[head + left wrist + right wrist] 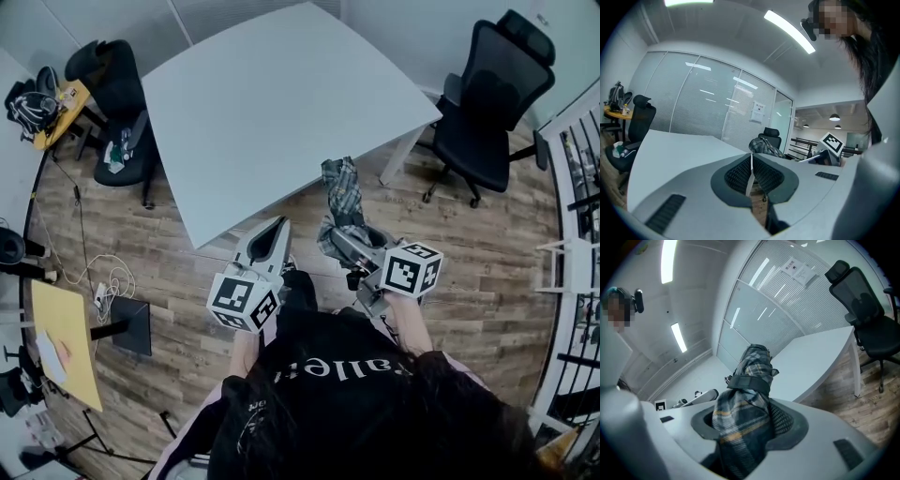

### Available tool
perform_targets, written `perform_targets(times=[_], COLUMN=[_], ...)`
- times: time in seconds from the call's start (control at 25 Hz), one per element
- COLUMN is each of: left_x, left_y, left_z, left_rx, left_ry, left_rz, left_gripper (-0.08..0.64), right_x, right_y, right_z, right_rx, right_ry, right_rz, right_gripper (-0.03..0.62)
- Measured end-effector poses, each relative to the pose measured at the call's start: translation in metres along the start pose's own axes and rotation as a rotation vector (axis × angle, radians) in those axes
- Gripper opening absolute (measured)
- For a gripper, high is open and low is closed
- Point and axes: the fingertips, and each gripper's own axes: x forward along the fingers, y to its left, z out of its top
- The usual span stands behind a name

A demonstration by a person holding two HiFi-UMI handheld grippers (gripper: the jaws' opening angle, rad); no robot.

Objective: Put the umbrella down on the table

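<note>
A folded plaid umbrella with a black strap sticks up and forward out of my right gripper, whose jaws are shut on its lower part. The right gripper view shows the umbrella filling the space between the pads of the right gripper. It hangs over the wooden floor just short of the near edge of the big pale grey table. My left gripper is level beside it on the left, shut and holding nothing. In the left gripper view its pads meet, and the umbrella shows beyond them.
A black office chair stands right of the table and another at its left. Yellow side tables and floor cables are far left. A railing runs along the right. The tabletop bears nothing.
</note>
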Motion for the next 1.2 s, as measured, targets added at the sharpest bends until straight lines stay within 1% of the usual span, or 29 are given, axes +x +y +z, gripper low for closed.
perform_targets(times=[0.12, 0.32, 0.48, 0.68, 0.88, 1.08, 1.2], left_x=[0.009, 0.021, 0.031, 0.04, 0.051, 0.059, 0.067], left_y=[0.031, 0.093, 0.129, 0.168, 0.188, 0.191, 0.192], left_z=[0.011, 0.028, 0.04, 0.046, 0.047, 0.042, 0.042], left_rx=[-0.001, -0.011, -0.008, -0.012, -0.023, -0.04, -0.044], left_ry=[0.005, 0.005, 0.005, 0.023, 0.031, 0.041, 0.046], left_rz=[-0.006, 0.001, -0.013, -0.043, -0.073, -0.092, -0.093], left_gripper=[0.029, 0.029, 0.029, 0.029, 0.029, 0.029, 0.029], right_x=[0.034, 0.096, 0.136, 0.179, 0.199, 0.202, 0.201], right_y=[0.0, 0.009, 0.012, 0.016, 0.015, 0.006, 0.001], right_z=[0.015, 0.03, 0.042, 0.051, 0.056, 0.055, 0.059], right_rx=[0.006, 0.007, 0.006, 0.006, 0.007, 0.012, 0.017], right_ry=[-0.001, 0.03, 0.039, 0.037, 0.037, 0.049, 0.051], right_rz=[-0.006, 0.0, -0.002, -0.02, -0.045, -0.079, -0.085], right_gripper=[0.233, 0.233, 0.233, 0.233, 0.233, 0.233, 0.233])
